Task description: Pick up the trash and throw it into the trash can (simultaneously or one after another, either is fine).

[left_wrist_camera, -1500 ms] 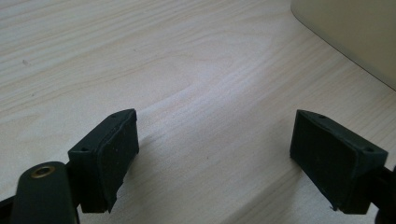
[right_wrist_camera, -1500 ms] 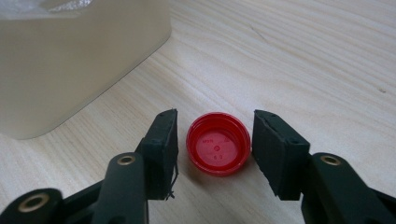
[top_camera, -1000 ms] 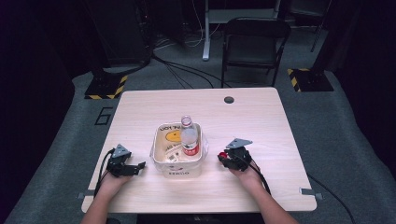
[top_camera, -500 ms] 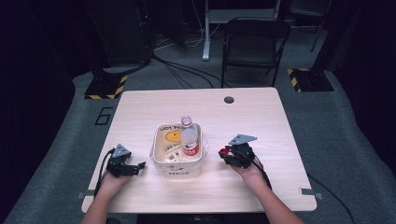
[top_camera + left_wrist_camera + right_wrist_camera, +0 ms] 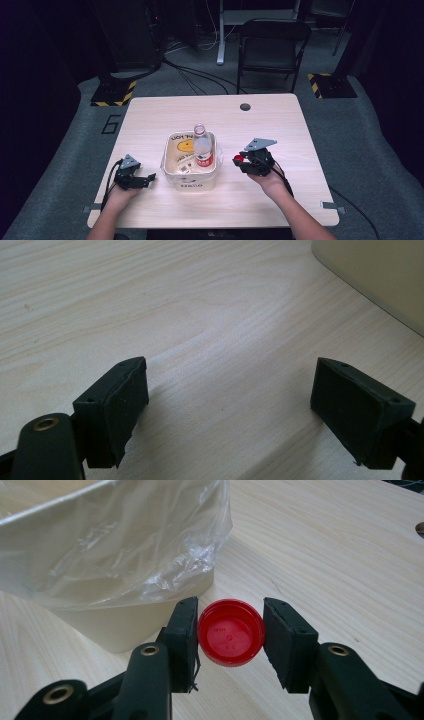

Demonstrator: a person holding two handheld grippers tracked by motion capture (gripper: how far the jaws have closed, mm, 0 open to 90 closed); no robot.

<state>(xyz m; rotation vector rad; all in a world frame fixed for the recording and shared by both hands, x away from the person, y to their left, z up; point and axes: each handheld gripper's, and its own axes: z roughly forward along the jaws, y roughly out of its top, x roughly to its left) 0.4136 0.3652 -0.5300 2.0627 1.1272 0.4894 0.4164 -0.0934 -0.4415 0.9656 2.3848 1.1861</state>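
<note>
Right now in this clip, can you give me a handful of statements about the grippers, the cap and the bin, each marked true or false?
1. The right gripper is shut on a red bottle cap. True.
2. The left gripper holds the bottle. False: its jaws stand open over bare table with nothing between them.
3. The plastic bottle stands inside the white bin without its cap. True.
4. The white bin is lined with a clear plastic bag. True.
5. The red cap lies inside the bin. False: it is outside the bin, beside it, clamped between the right gripper's jaws.
6. The bottle's label is blue. False: it is red.
</note>
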